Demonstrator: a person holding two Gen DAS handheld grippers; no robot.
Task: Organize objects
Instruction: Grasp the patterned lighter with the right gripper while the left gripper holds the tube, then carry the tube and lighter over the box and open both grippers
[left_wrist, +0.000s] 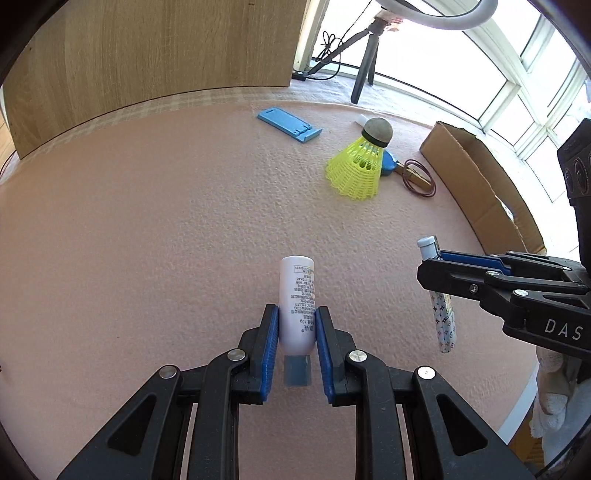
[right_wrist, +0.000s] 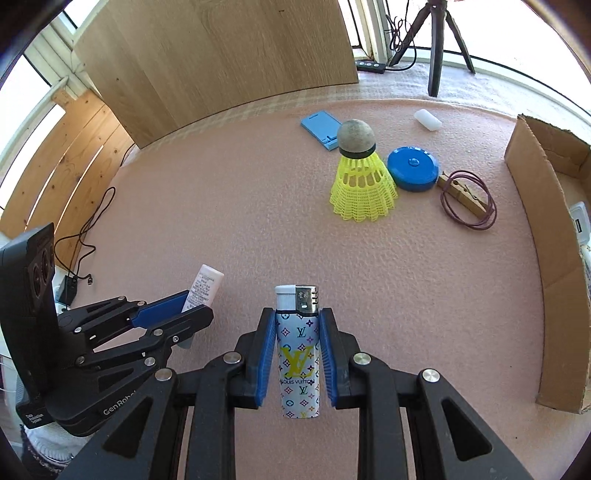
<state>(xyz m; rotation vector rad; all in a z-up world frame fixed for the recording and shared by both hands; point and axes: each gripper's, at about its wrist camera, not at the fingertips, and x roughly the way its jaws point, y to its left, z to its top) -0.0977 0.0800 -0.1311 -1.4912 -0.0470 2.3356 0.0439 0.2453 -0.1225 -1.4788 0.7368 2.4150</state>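
A: Left gripper (left_wrist: 297, 328)?
B: Clamped on a small white tube (left_wrist: 297, 301), held at its middle, above the surface (left_wrist: 147, 221). Light, smooth plastic, probably squashy.
A: Right gripper (right_wrist: 297, 341)?
B: Closed on a lighter (right_wrist: 298, 350), gripped on its flat sides. Rigid, slick, light.
A: Around them?
B: Pink textured surface; shuttlecock (right_wrist: 360, 181), blue disc (right_wrist: 413, 168), clothespin (right_wrist: 463, 195) well ahead. Box (right_wrist: 535, 206) on the right looked like the drop spot. Wood panel (right_wrist: 221, 55), windows and tripod (right_wrist: 437, 44) behind.

A sunlit home room: pink mat (right_wrist: 229, 206), big windows (left_wrist: 517, 85), a wooden panel (right_wrist: 214, 62), a tripod (right_wrist: 436, 44).
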